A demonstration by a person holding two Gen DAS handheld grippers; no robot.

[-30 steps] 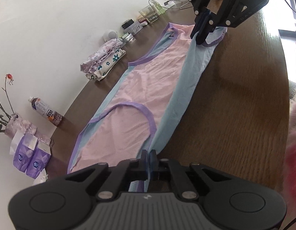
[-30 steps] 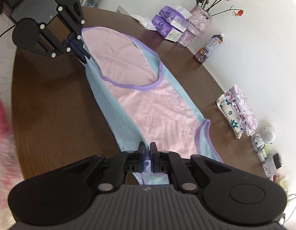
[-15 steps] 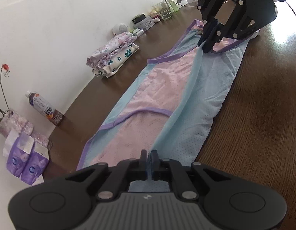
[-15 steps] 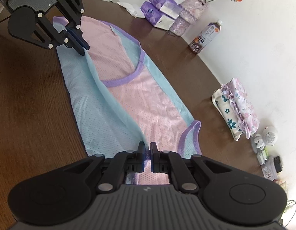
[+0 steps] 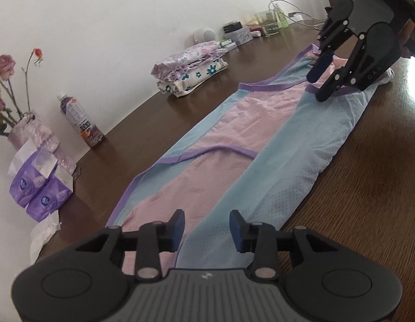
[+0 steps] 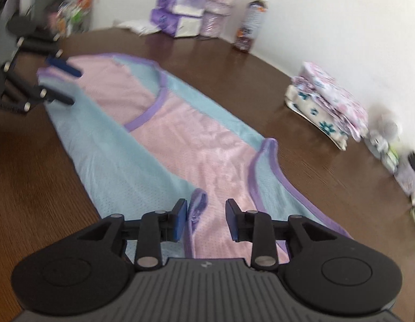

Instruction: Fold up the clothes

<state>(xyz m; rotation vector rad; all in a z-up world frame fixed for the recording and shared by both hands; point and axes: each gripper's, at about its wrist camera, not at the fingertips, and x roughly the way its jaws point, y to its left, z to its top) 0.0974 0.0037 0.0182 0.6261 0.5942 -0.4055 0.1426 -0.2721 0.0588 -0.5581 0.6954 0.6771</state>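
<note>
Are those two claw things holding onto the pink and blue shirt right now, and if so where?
No. The left gripper and right gripper both stand open, and the shirt lies flat on the table, with nothing pinched.

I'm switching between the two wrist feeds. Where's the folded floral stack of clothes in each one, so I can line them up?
Left wrist view: the folded floral stack sits upper centre, on the table by the wall, left of the pink and blue garment.
Right wrist view: the stack sits at the right, by the wall, right of the garment.
Shared landmark: the drink bottle against the wall, further along from the stack.
</note>
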